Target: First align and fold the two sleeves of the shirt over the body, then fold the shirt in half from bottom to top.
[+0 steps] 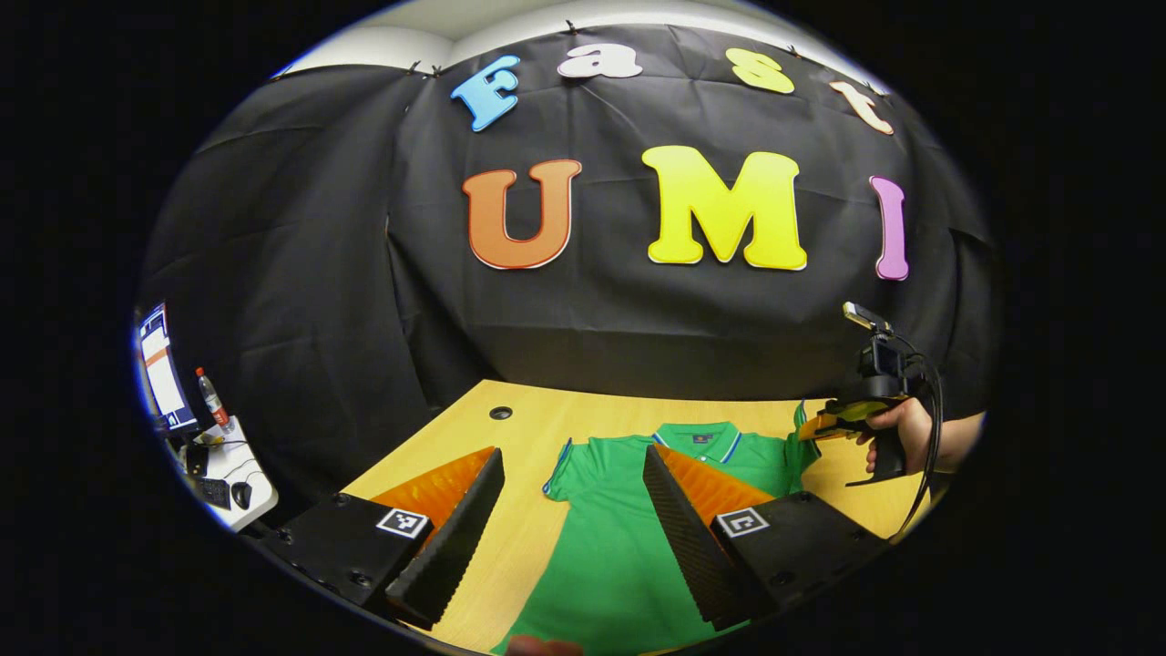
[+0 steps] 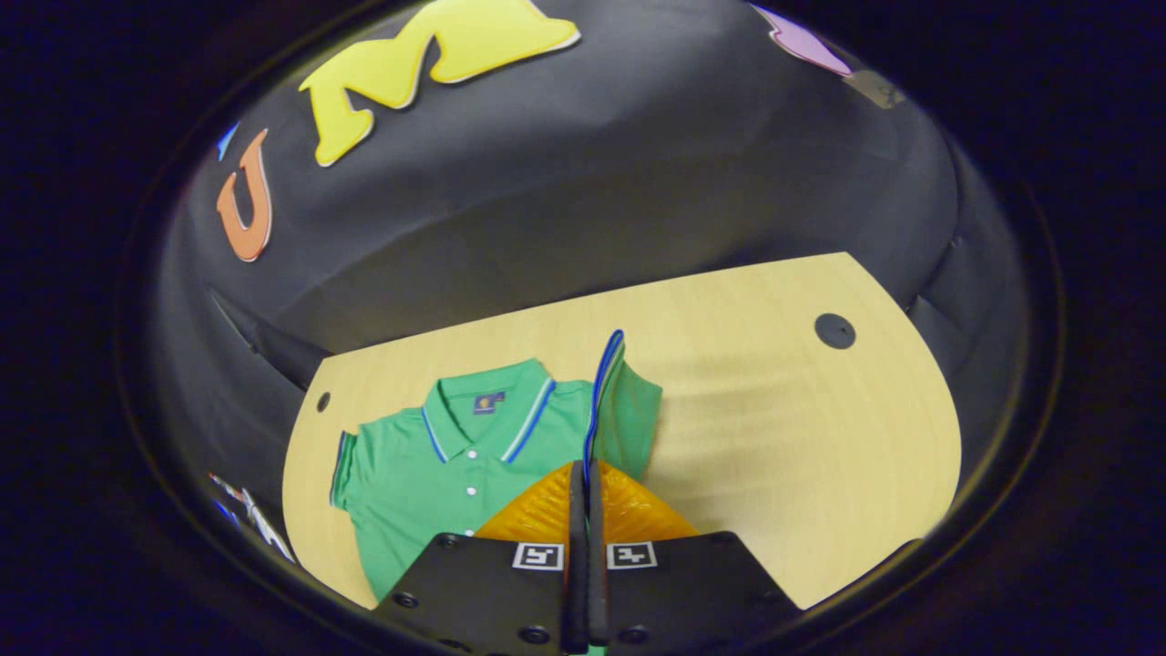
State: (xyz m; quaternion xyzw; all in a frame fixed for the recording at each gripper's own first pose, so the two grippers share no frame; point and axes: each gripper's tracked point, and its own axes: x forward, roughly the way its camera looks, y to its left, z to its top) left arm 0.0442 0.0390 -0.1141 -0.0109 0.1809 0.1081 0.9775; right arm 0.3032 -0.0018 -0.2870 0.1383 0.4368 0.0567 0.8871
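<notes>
Green short-sleeved polo shirt (image 1: 619, 538) with blue-and-white striped trim on collar and cuffs lies face up on the pale wooden counter (image 1: 524, 428), collar toward the black cloth wall (image 1: 364, 273). In the left gripper view the left gripper (image 1: 572, 510) hangs over the shirt's lower body with its fingers (image 1: 451, 538) spread wide apart, holding nothing; the green cloth and a strip of bare counter show between them. The shirt's sleeve (image 1: 557, 469) on the left of that view lies flat and spread outward on the counter.

Farther off in the same view, at the right, a hand (image 1: 897, 428) holds the right gripper (image 1: 824, 424) by its handle, raised at the shirt's far shoulder, where a bit of green cloth stands up at its tips.

In the right gripper view the right gripper (image 2: 588, 487) has its fingers pressed together on the cuff of the other sleeve (image 2: 629, 410), which is lifted off the counter and stands up on edge, its blue-striped hem running upward from the fingertips. The rest of the shirt (image 2: 437, 474) stays flat on the counter (image 2: 774, 410) to the left of the fingers, with the collar, a small dark label inside it and the white buttons of the placket in sight. A round dark hole (image 2: 834, 331) sits in the counter near its far right edge.

At the left rim of the left gripper view stands a small white side table (image 1: 239, 474) with a screen (image 1: 164, 369) and a plastic bottle (image 1: 211, 396) on it.
</notes>
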